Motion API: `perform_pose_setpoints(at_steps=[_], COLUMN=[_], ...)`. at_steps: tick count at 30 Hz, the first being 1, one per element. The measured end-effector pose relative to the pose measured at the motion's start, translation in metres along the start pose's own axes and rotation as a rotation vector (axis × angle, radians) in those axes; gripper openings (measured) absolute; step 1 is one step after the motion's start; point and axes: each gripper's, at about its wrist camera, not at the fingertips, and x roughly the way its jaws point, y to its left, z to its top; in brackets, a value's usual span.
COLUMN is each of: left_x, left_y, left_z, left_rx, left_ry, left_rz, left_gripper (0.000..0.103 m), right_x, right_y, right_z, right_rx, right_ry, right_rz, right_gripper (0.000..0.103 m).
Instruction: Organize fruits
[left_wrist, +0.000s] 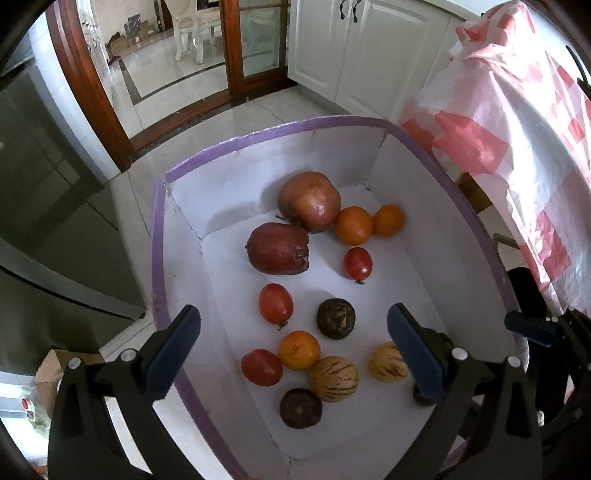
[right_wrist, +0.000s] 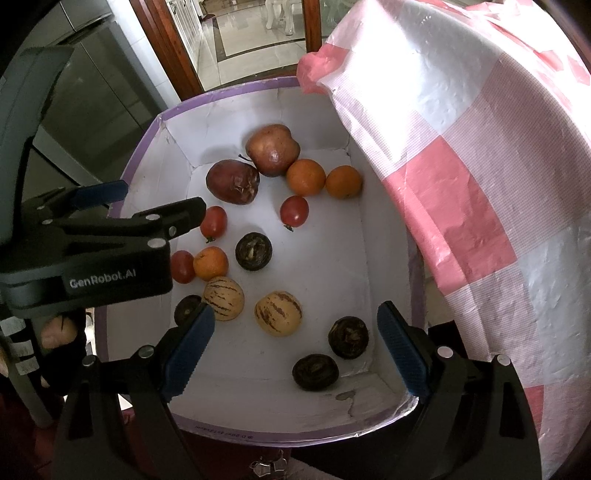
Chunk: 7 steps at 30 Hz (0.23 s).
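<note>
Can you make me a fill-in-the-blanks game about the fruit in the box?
1. The fruit lies in a white box with a ____ rim.
2. The box holds ____ oranges.
3. The cloth beside the box is pink and ____.
4. Both the left gripper and the right gripper are ____.

Missing words: purple; three; white; open

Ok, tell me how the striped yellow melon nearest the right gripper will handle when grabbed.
The striped melon looks round and smooth, so it will probably roll if nudged on the flat box floor. Its skin looks firm, likely tolerating a moderate squeeze. The right gripper, jaws wide apart, probably spans it.
</note>
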Motion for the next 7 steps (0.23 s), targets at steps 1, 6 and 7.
perform_pose_setpoints(at_steps=[1,6,7], left_x=[0.0001,0.001,0.0017], left_y=[-0.0006,0.0002,0.0005], left_z=[0.0002,-0.0004,-0.0004], left_rx=[-0.002,-0.016,-0.019], left_ry=[-0.001,0.005,0.007], left_rz=[0.003,-0.013,-0.016], left_gripper=[0.101,0.101,0.101], right_x=[-0.0002,-0.0001,-0.0002], right_y=[-0.0001,0.0008,0.0007], right_z=[-0.0004,-0.0014,-0.0014], right_rx=[-0.002,-0.002,-0.001], right_ry=[0.0,0.001,0.001], right_rz=[0.001,0.001,0.001], right_gripper=[0.087,0.087,0.087])
